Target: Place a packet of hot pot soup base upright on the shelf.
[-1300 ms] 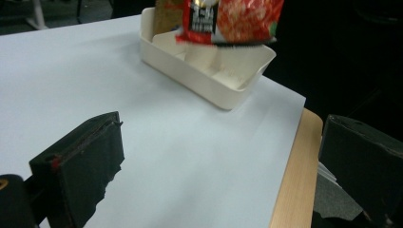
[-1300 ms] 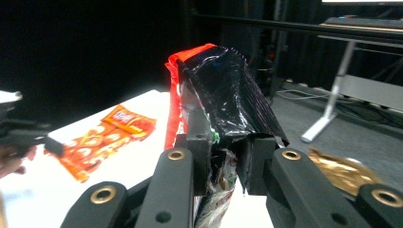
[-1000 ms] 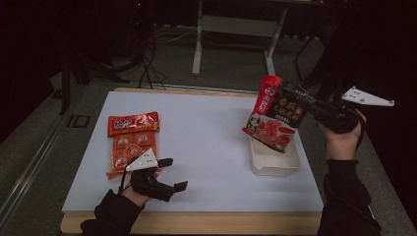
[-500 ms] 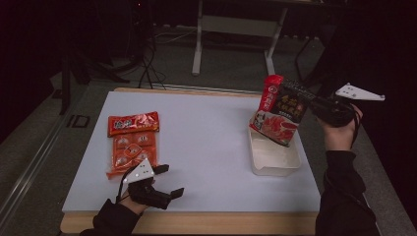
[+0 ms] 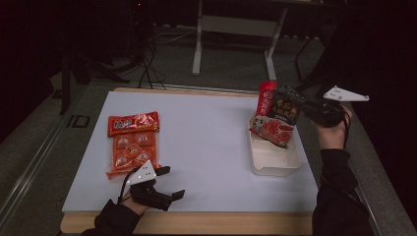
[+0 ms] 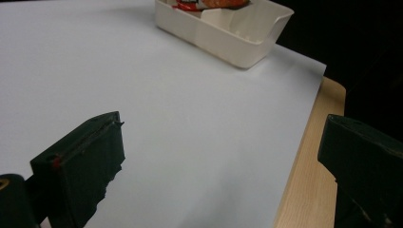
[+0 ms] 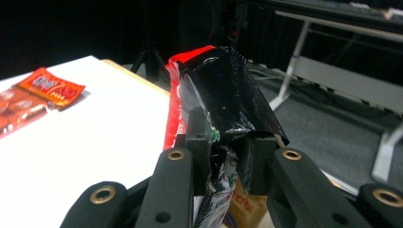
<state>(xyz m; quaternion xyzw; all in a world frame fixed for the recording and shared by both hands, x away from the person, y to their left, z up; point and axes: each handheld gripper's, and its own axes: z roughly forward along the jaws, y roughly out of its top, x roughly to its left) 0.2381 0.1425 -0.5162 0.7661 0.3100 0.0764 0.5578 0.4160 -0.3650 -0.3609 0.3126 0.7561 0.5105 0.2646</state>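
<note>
A red and black food packet point(image 5: 276, 115) point(image 7: 221, 102) hangs upright over the white tray point(image 5: 273, 160), its lower end inside the tray's far part. My right gripper point(image 5: 306, 107) point(image 7: 222, 149) is shut on the packet's black edge, held from the right side. My left gripper point(image 5: 169, 182) point(image 6: 223, 156) rests low on the white mat near the front left edge, jaws wide open with nothing between them. In the left gripper view the tray point(image 6: 228, 35) lies ahead. An orange snack packet point(image 5: 132, 142) point(image 7: 35, 95) lies flat on the mat, just beyond the left gripper.
The white mat point(image 5: 206, 142) covers a wooden table point(image 5: 196, 222), whose bare edge shows at the front. Dark floor, cables and a white table frame point(image 5: 236, 29) lie beyond the far edge. Open mat stretches between the orange packet and the tray.
My right gripper has shifted the red and black packet slightly right and down over the tray. My left gripper has drawn back toward the front edge, away from the orange packet, still open.
</note>
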